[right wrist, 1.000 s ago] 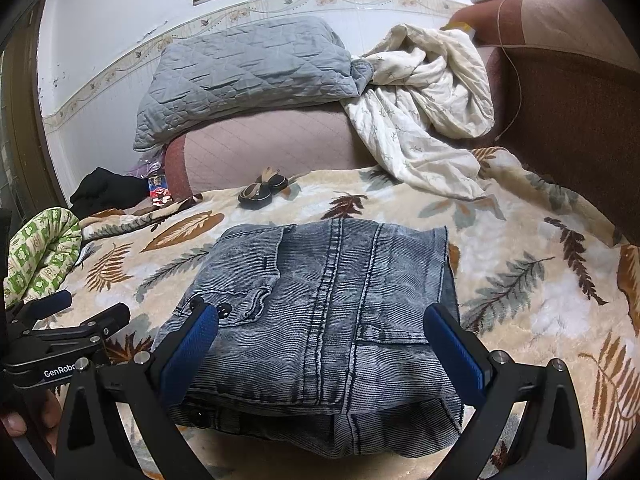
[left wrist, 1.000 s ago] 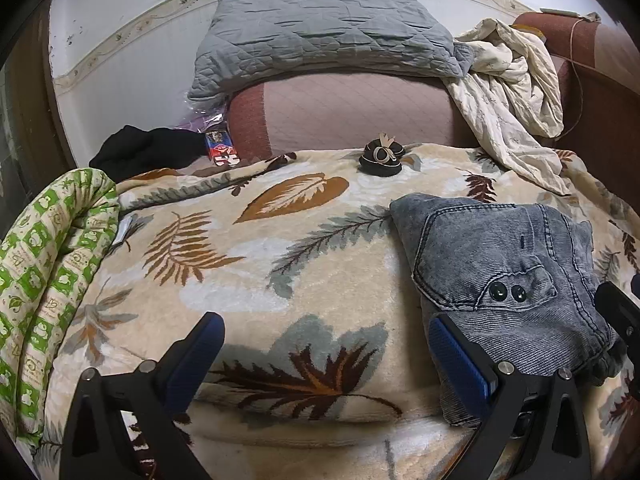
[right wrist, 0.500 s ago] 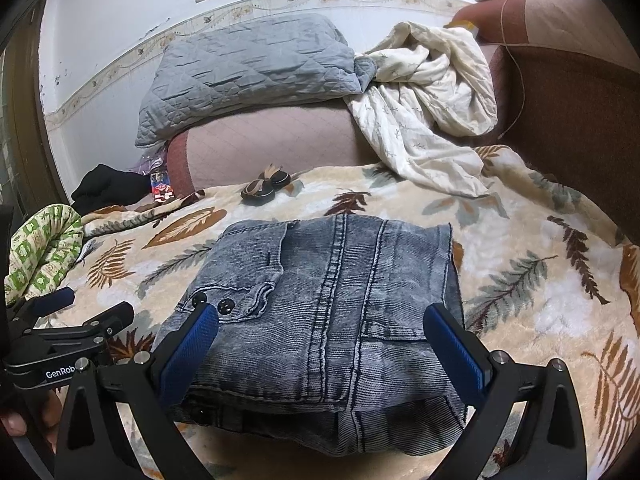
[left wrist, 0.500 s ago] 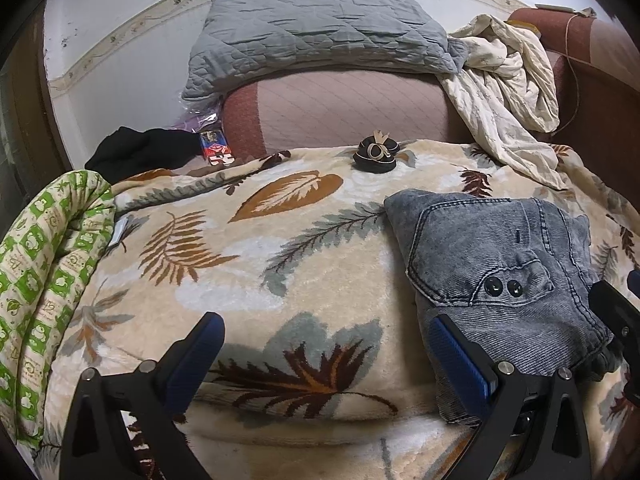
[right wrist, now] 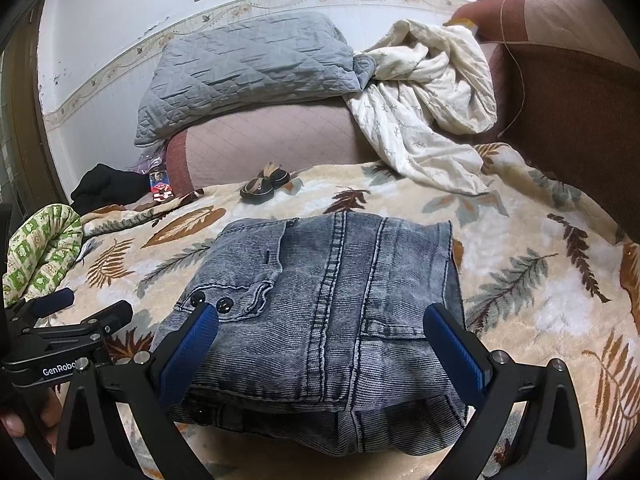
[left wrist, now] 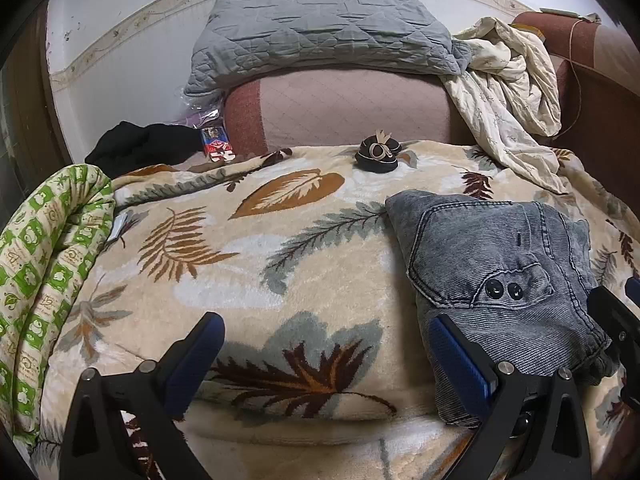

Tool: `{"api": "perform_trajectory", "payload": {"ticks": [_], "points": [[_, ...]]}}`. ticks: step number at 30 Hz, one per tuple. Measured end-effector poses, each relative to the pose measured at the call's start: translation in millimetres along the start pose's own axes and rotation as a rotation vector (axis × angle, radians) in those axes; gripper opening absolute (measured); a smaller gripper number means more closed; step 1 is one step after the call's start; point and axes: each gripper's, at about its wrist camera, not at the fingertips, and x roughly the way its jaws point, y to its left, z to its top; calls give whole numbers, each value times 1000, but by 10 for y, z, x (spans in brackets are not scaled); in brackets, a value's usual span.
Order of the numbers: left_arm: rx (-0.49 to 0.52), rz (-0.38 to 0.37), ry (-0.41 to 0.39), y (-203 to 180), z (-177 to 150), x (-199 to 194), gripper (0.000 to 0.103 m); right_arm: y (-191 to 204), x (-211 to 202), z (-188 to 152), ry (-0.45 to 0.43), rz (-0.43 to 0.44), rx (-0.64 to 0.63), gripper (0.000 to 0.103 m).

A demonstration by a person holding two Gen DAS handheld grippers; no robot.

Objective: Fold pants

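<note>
Green quilt point(left wrist: 48, 264): it is lying rolled at the far left of your left claw, along the blanket's edge.
Black cloth point(left wrist: 140, 146): it is sitting ahead and to the left of your left claw, past the blanket.
Left claw point(left wrist: 326, 354): you are holding it with the jaws spread wide and nothing between them; the blue pads point(left wrist: 192, 356) are hanging over bare blanket. From the right camera it is showing at the left edge point(right wrist: 80, 310), just beside the jeans' left side.
Blanket point(left wrist: 248, 276): the leaf-print cover is stretching under both claws.
Shoes point(left wrist: 378, 154): the small dark pair is sitting straight ahead of your left claw, at the far edge of the blanket.
Pillow point(left wrist: 324, 32): the grey quilted one is resting on the sofa back, far ahead of both claws.
Jeans point(right wrist: 320, 304): they are lying folded into a squarish stack on the blanket, right in front of your right claw and to the right of your left one; two dark buttons are showing near the left pad.
Right claw point(right wrist: 320, 342): you are holding it wide open, gripping nothing, the pads hanging over the near corners of the jeans; whether they are touching the cloth, you cannot tell.
Sheet point(right wrist: 432, 100): the cream one is lying crumpled ahead and to the right of your right claw.
</note>
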Motion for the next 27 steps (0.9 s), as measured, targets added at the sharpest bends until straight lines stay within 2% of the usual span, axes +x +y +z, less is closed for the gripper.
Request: {"api": "perform_trajectory", "payload": {"ticks": [11, 27], "points": [[-3, -20, -34, -15, 21, -63, 103, -5, 7, -12, 1, 2, 0, 102], [-10, -15, -22, -10, 18, -63, 103, 2, -12, -5, -3, 2, -2, 102]]}}
